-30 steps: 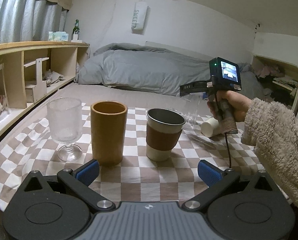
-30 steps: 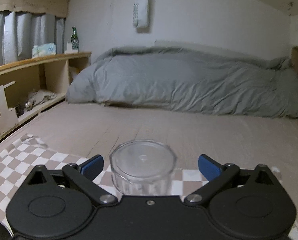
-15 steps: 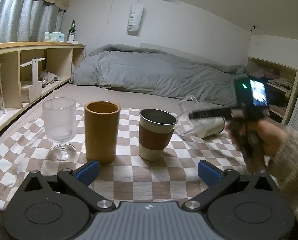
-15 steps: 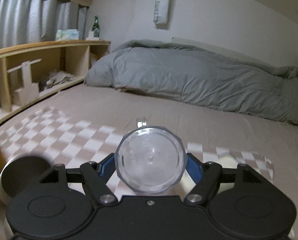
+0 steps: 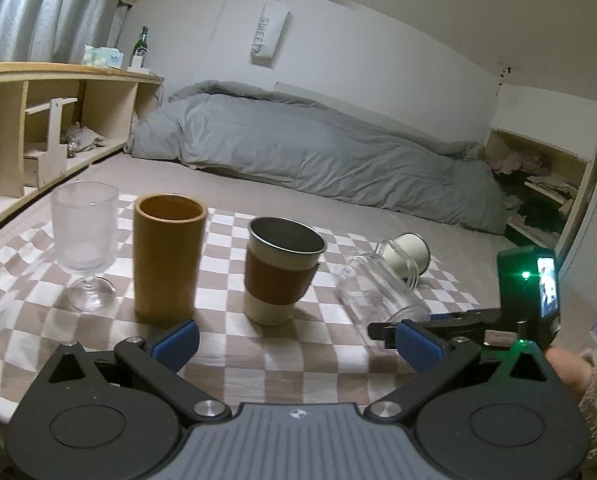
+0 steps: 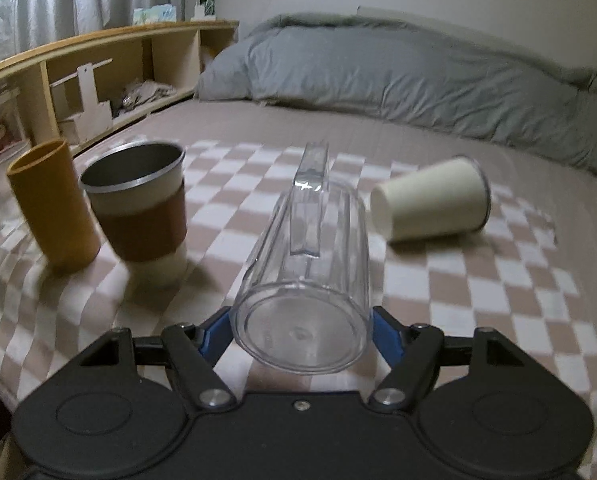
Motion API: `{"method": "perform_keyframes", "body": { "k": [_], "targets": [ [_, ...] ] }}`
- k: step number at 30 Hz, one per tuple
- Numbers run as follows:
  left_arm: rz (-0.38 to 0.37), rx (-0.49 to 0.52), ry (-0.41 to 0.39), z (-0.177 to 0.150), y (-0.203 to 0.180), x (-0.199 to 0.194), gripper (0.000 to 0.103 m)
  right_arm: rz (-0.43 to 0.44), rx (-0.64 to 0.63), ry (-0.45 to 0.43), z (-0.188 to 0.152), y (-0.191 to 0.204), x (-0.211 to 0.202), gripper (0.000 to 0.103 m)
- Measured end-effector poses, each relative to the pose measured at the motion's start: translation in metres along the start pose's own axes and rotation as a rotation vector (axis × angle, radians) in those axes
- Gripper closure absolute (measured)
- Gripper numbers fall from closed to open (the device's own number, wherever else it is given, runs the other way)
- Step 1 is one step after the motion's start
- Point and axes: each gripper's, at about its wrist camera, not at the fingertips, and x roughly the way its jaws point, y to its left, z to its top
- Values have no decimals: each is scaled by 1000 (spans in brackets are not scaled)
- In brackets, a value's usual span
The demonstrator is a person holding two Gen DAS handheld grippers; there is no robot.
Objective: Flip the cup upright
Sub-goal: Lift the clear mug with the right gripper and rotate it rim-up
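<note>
A clear plastic mug with a handle (image 6: 310,248) lies on its side, base toward my right gripper (image 6: 302,330), handle up. The right gripper is shut on the mug's base end, blue pads against both sides. The mug also shows in the left wrist view (image 5: 378,286), lying on the checkered cloth (image 5: 258,344), with the right gripper (image 5: 410,332) at its near end. A cream paper cup (image 6: 430,204) lies on its side beyond the mug. My left gripper (image 5: 296,344) is open and empty, low over the cloth's near edge.
Upright on the cloth's left half stand a stemmed glass (image 5: 84,236), a tall orange cup (image 5: 168,256) and a metal cup with a brown sleeve (image 5: 280,270). A grey duvet (image 5: 318,152) lies behind. Wooden shelves (image 5: 58,120) run along the left.
My right gripper has closed on the clear mug, tipped it from base-up onto its side and drawn it back and down toward the near right. The left gripper has shifted slightly.
</note>
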Motion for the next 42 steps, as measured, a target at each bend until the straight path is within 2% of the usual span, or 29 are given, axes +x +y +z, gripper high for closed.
{"method": "perform_keyframes", "body": {
  "k": [4,6,8,10,15,19,21,23,25,26,31,33,35,39,42],
  "targets": [
    [-27,-18,13,2,-4,8,0,32,56,25,-3,-5,7,28],
    [-43,-30,25,4,-5,13,0,73,89,28,-2,-11,7,23],
    [-62,-38,49,9,-8,21,1,163,119,36,3,-20,4,14],
    [-81,-38,77,14,-11,29,1,186,145,20,7,-27,-5,12],
    [-138,-6,160,22,-28,62,4,193,187,-65,29,-46,-28,12],
    [-165,-35,228,23,-38,98,6,218,242,-91,44,-60,-32,14],
    [-165,-56,249,23,-39,114,9,232,268,-78,47,-65,-26,18],
    [-168,-74,247,25,-39,127,16,256,288,-42,48,-68,-16,27],
    [-171,-93,242,28,-39,139,19,282,301,-2,49,-68,-6,36],
    [-175,-107,246,29,-39,144,19,290,316,13,49,-71,-2,37],
    [-184,-202,308,27,-41,169,22,278,355,5,53,-80,0,37],
    [-156,-198,316,24,-44,178,24,283,374,-3,57,-85,0,36],
    [-131,-183,326,24,-45,183,33,292,395,-3,61,-89,3,34],
    [-137,-173,341,25,-42,187,32,290,433,11,67,-97,16,31],
    [-155,-162,339,23,-38,185,32,306,464,43,70,-101,32,23]
  ]
}}
